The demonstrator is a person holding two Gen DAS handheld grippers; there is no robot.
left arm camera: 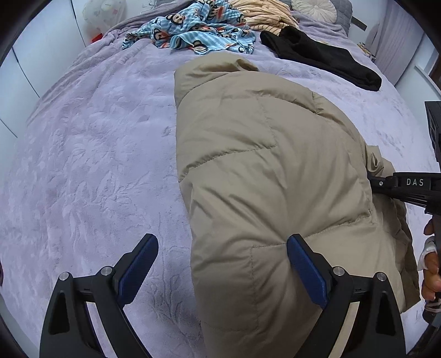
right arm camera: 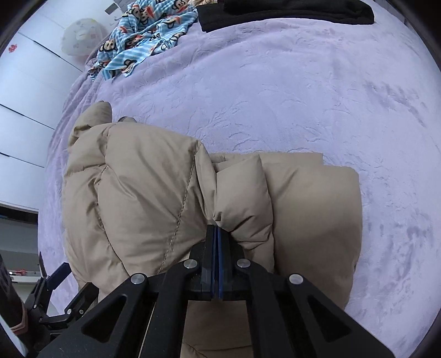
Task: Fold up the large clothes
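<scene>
From your left wrist view you see one bed (left arm camera: 82,154) under a lilac cover, and on it one tan puffer jacket (left arm camera: 270,170), partly folded and lying toward the bed's near right side. Along the far edge you have three more garments: one blue monkey-print piece (left arm camera: 193,33), one striped cream piece (left arm camera: 264,13) and one black piece (left arm camera: 322,57) toward the far right corner. One round white cushion (left arm camera: 314,7) sits at the far edge. Your left gripper (left arm camera: 223,247) has its fingers (left arm camera: 137,267) spread wide and released, straddling the jacket's left edge with nothing pressed between them. Your right gripper's body shows at the right rim, your hand (left arm camera: 431,264) on its handle.

From your right wrist view you see the same jacket (right arm camera: 143,192), bunched into thick folds at the bed's near side. Your right gripper (right arm camera: 216,234) has its fingers (right arm camera: 210,253) clenched flat together, tips at a fold of the jacket; you cannot tell whether cloth is caught between them. The blue print piece (right arm camera: 146,30) and black piece (right arm camera: 289,11) lie at the far edge. Your left gripper (right arm camera: 55,278) shows at the lower left, beside the jacket.
</scene>
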